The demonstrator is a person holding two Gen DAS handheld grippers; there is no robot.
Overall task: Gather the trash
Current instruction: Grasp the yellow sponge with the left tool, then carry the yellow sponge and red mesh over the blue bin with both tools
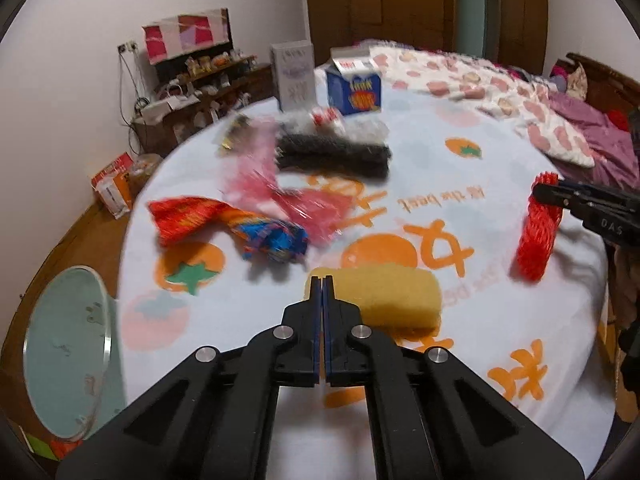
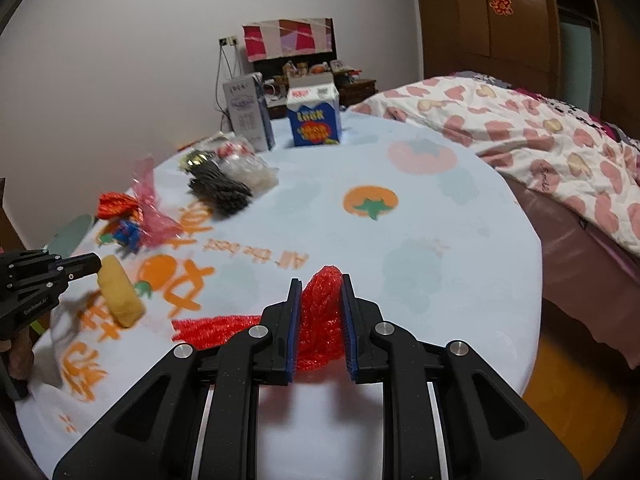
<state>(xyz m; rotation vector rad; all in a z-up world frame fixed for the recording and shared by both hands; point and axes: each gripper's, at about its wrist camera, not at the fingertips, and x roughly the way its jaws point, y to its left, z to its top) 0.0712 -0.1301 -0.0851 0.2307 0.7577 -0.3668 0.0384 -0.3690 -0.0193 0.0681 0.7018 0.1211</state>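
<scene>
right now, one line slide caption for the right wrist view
Right gripper clamps red foam netting over the fruit-print tablecloth; left gripper meets a yellow sponge.

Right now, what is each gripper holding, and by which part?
The right gripper clamps the red foam mesh sleeve near its upper end. The left gripper is shut beside the yellow sponge block; whether it pinches an edge cannot be told.

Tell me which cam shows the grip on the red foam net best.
Right wrist view: the red foam net sits squeezed between the right gripper pads, close and centred. The left wrist view shows the net only from the side at the frame edge, hanging from the gripper's tip, contact unclear.
</scene>
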